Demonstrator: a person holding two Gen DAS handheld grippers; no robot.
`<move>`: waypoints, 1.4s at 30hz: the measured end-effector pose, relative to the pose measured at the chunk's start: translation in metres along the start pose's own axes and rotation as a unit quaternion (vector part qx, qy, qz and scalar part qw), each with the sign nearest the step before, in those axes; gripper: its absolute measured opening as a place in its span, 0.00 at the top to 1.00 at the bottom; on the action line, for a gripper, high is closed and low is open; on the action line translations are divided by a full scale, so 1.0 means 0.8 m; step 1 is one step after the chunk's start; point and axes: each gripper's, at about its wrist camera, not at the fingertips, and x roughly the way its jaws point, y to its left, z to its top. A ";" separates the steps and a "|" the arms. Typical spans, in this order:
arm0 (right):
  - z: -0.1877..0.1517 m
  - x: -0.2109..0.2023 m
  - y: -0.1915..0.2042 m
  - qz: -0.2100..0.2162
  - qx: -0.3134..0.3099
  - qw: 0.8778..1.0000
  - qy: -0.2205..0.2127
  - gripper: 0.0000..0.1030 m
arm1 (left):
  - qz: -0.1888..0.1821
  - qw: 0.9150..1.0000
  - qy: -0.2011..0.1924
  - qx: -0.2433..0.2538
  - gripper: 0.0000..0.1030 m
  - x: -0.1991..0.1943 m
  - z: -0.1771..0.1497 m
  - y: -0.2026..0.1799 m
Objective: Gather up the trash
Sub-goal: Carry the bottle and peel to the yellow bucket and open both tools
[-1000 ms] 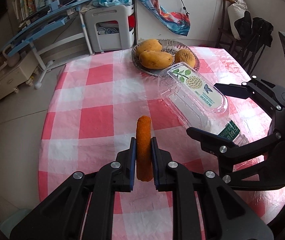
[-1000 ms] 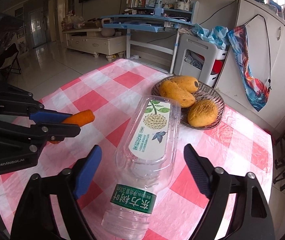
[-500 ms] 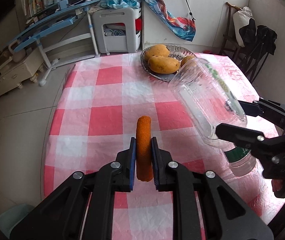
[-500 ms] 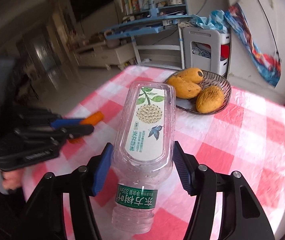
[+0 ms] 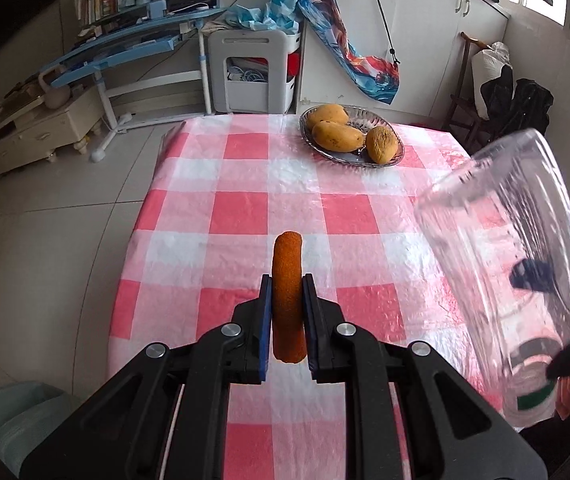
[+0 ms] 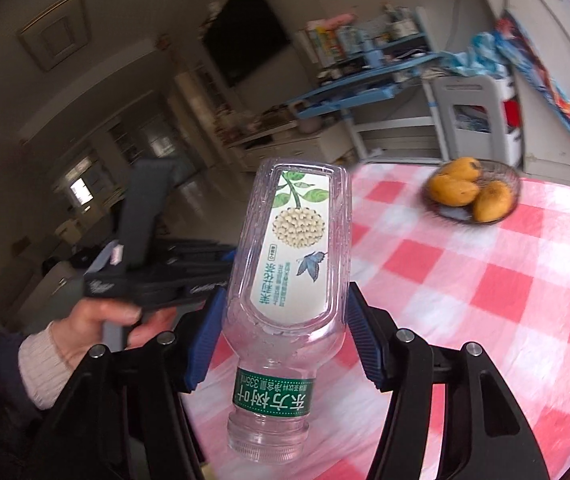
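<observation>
In the left wrist view my left gripper (image 5: 287,312) is shut on a strip of orange peel (image 5: 287,280), held edge-on above the pink checked tablecloth (image 5: 245,208). The right wrist view has my right gripper (image 6: 285,340) shut on an empty clear plastic bottle (image 6: 293,256) with a white flower label and a green neck band, its open neck toward the camera. The bottle is lifted off the table; it also fills the right edge of the left wrist view as a blurred clear bottle (image 5: 521,280). The left gripper (image 6: 173,276) and the hand (image 6: 97,320) holding it show left of the bottle.
A glass dish of mangoes (image 5: 351,136) stands at the far side of the table. A pale green bin (image 5: 9,420) sits on the floor at the lower left. Beyond the table are a white cart (image 5: 253,72) and a blue desk (image 5: 125,44).
My right gripper closed on the lying bottle and lifted it off the table, tilting it up. Both hands drew back from the table; the peel stays clamped in the left gripper.
</observation>
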 end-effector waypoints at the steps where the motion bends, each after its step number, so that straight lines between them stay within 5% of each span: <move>1: -0.006 -0.002 0.015 0.013 -0.016 1.000 0.007 0.43 | 0.003 1.000 -0.004 -0.001 0.86 -0.010 -0.008 0.002; 17: -0.101 -0.016 0.134 0.098 -0.070 0.989 0.084 0.46 | 0.013 0.997 -0.010 -0.073 0.86 -0.114 -0.129 0.055; 26: -0.159 0.013 0.175 0.071 -0.123 0.972 0.185 0.46 | 0.003 0.997 -0.033 -0.068 0.86 -0.166 -0.177 0.048; 28: -0.171 0.020 0.174 0.059 -0.119 0.969 0.210 0.38 | 0.005 0.998 -0.040 -0.055 0.86 -0.178 -0.187 0.037; 29: -0.175 0.019 0.175 0.045 -0.122 0.968 0.213 0.26 | 0.002 0.998 -0.038 -0.049 0.86 -0.182 -0.193 0.031; 35: -0.186 -0.010 0.179 -0.033 -0.134 0.973 0.184 0.18 | -0.010 0.999 -0.015 -0.028 0.86 -0.196 -0.234 0.001; 39: -0.180 -0.031 0.174 -0.147 -0.130 0.972 0.128 0.08 | -0.030 0.999 0.025 -0.022 0.86 -0.193 -0.268 -0.024; 42: -0.179 -0.048 0.169 -0.254 -0.102 0.958 0.081 0.08 | -0.033 0.998 0.060 0.005 0.84 -0.186 -0.296 -0.050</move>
